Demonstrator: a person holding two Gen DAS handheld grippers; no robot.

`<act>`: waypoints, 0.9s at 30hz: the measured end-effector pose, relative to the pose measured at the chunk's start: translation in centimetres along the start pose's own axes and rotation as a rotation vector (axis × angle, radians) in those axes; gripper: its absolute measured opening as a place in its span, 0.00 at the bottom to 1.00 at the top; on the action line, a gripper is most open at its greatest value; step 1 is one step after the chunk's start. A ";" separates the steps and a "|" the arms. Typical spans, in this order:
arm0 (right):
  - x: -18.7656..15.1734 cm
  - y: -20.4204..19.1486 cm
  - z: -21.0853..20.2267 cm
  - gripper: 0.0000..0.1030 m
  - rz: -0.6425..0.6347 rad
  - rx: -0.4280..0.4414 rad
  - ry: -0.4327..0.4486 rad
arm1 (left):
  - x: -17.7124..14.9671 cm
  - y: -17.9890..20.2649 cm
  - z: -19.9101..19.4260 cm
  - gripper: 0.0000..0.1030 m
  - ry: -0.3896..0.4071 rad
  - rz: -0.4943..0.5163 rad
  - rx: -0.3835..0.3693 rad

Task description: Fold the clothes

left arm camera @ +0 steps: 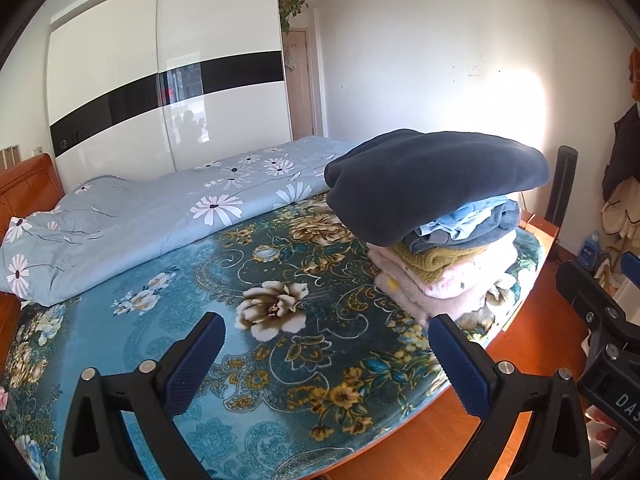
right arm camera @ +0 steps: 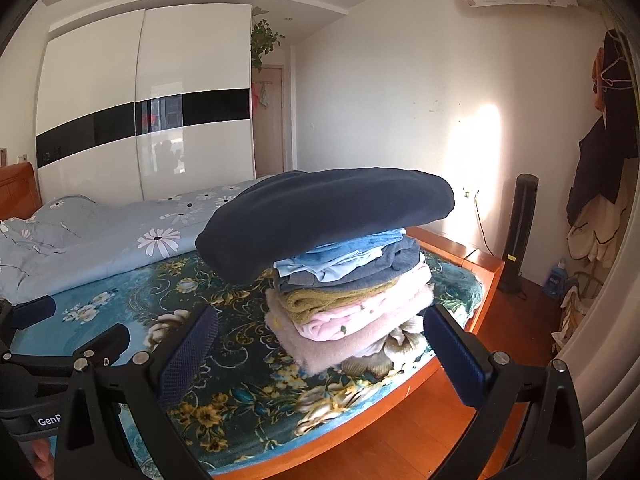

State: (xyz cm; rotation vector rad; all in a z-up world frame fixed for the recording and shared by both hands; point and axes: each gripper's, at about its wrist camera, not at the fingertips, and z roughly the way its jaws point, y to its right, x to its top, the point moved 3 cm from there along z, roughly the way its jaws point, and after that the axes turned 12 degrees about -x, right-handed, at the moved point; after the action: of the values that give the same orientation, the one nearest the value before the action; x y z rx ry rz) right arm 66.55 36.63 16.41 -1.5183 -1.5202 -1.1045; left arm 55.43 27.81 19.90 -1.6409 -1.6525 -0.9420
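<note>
A stack of folded clothes [left arm camera: 452, 264] stands on the foot corner of the bed, with pink, mustard, grey and light blue pieces. A folded navy garment [left arm camera: 432, 176] lies on top and overhangs to the left. The stack also shows in the right wrist view [right arm camera: 352, 304], with the navy garment [right arm camera: 324, 216] on top. My left gripper [left arm camera: 326, 356] is open and empty, held above the bed in front of the stack. My right gripper [right arm camera: 320, 348] is open and empty, just in front of the stack.
The bed has a teal floral cover [left arm camera: 160, 340] and a rolled light blue daisy quilt [left arm camera: 140, 216] along its far side. A white wardrobe [left arm camera: 160, 80] stands behind. A black tower fan [right arm camera: 520, 232], hanging clothes [right arm camera: 608, 168] and wood floor [right arm camera: 400, 440] lie right.
</note>
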 end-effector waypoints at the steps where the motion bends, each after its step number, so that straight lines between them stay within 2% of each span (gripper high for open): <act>1: 0.0 0.0 -0.3 1.00 -0.002 -0.004 0.005 | 0.0 0.1 -0.2 1.00 0.002 0.003 -0.006; 12: 1.1 0.2 -3.2 1.00 -0.008 -0.026 0.057 | 0.3 0.7 -1.8 1.00 0.022 0.009 -0.055; 27: 1.1 -1.6 -4.0 1.00 -0.064 -0.016 0.063 | 0.1 -1.8 -2.5 1.00 0.028 -0.046 -0.052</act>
State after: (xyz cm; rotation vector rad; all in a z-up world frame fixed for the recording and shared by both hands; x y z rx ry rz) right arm 64.55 33.48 18.76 -1.4414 -1.5297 -1.1926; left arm 53.54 25.84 21.22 -1.6233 -1.6659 -1.0340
